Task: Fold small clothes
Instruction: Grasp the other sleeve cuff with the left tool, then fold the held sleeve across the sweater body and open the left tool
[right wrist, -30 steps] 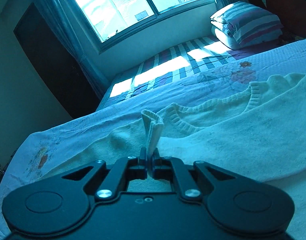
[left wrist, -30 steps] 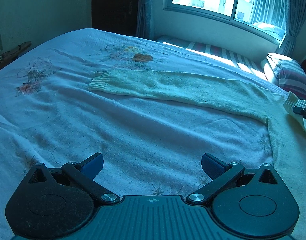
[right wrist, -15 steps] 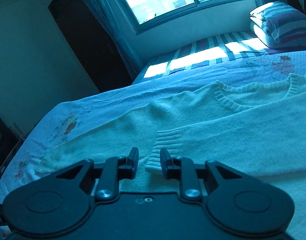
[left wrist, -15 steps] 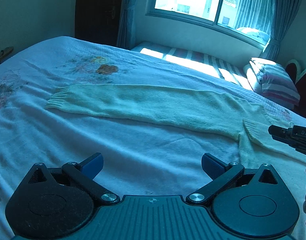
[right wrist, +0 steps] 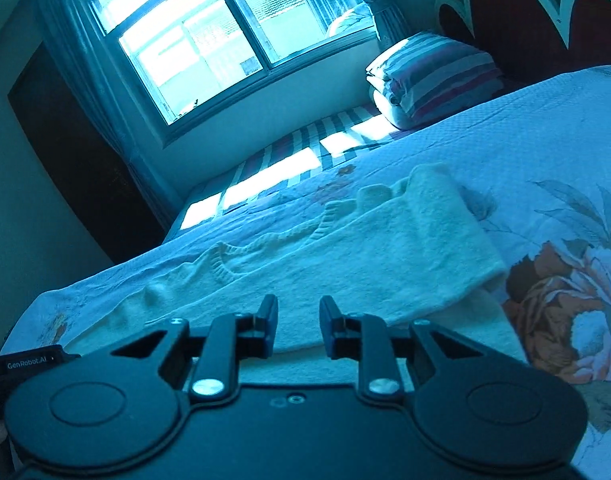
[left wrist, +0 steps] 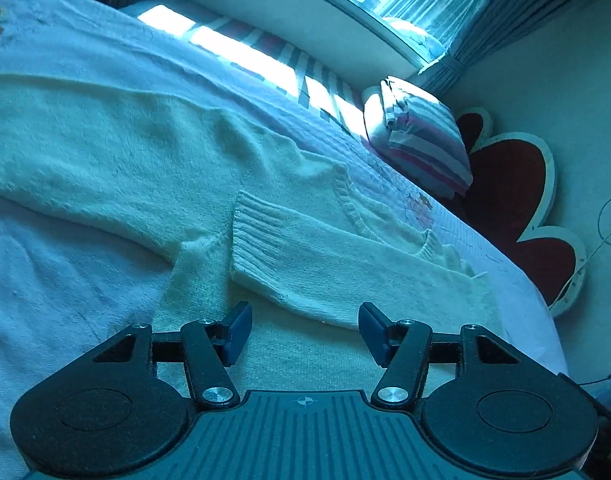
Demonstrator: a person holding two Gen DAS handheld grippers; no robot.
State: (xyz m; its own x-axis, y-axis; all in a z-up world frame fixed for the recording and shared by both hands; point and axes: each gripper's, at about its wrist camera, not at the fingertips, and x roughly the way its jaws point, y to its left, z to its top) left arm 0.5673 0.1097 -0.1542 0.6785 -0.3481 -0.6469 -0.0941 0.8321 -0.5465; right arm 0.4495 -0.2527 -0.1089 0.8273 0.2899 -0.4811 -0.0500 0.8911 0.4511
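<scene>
Sweater (left wrist: 153,152) lengthwise L–R, neckline probably far.

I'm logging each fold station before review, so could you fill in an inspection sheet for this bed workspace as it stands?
Surface: bed under a pale floral bedspread.
Job's things: cream sweater lies flat; one sleeve is folded across the body, the other stretches out.
Clutter: striped folded bedding near the headboard.
Grippers: left gripper has jaws apart, just been closing, nothing between; right gripper has jaws apart, nothing held.
Cables: thin wire on the wall.
Surroundings: sunlit window, curtains, dark doorway.
</scene>
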